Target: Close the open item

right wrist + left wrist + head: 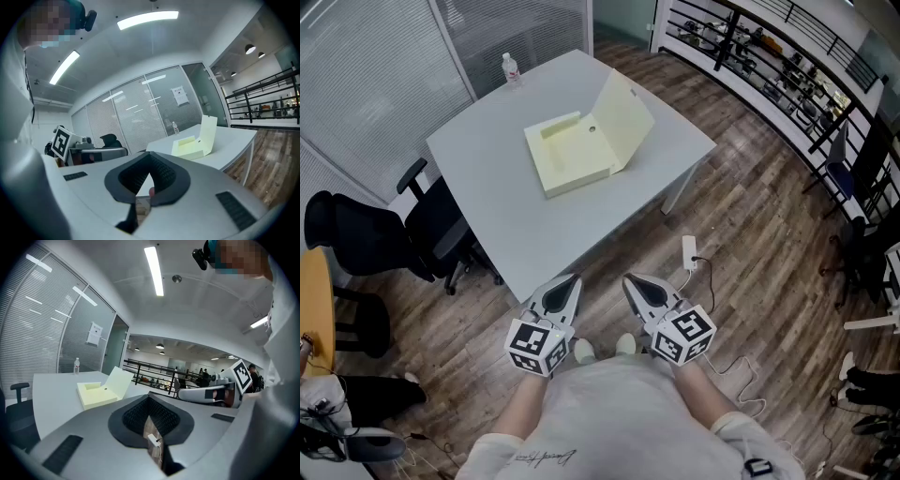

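Office interior. Glazed partition walls [366,75] with slatted blinds, black swivel chairs [439,225] beside a white meeting surface [487,178], and wood-plank flooring [759,244] indicate a workplace. Linear ceiling lights [154,271] and a black railing [769,70] bordering a wider hall complete the setting.

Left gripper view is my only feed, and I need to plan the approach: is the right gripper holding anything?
Observer: No. In the right gripper view the right gripper has its fingers together, nothing between them.
Operator: Where are both grippers relative to the table?
Observer: The head view shows the left gripper and the right one short of the table, over the wooden floor.
Operator: Which side is the lid hinged on?
Observer: From above, the lid stands raised along the box's right-hand edge, so it would probably fold leftward.
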Available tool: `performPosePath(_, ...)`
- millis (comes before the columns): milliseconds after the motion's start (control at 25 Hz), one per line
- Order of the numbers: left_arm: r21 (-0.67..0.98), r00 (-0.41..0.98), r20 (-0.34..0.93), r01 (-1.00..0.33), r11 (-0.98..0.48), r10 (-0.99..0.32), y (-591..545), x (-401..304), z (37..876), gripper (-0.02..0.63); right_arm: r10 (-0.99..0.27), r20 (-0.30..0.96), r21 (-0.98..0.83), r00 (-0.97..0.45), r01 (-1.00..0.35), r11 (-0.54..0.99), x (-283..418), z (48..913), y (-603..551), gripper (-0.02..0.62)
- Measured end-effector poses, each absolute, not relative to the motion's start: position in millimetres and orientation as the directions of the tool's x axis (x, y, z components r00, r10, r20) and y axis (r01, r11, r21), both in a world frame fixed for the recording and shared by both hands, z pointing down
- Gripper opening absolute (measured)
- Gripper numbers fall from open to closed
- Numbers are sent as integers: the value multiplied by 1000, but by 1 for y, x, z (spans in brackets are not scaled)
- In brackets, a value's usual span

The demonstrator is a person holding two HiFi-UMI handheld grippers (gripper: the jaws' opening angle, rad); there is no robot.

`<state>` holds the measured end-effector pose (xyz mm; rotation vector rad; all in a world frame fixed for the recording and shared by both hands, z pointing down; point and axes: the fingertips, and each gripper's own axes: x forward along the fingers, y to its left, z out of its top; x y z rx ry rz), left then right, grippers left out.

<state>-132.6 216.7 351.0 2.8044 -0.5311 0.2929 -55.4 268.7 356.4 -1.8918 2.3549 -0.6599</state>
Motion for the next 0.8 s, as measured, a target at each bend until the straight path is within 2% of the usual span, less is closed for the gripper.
performPosePath(800, 243, 919, 236, -370, -897, -316, 232, -122, 348, 9, -944, 219, -375, -246, -915, 151, -47, 356, 282, 14)
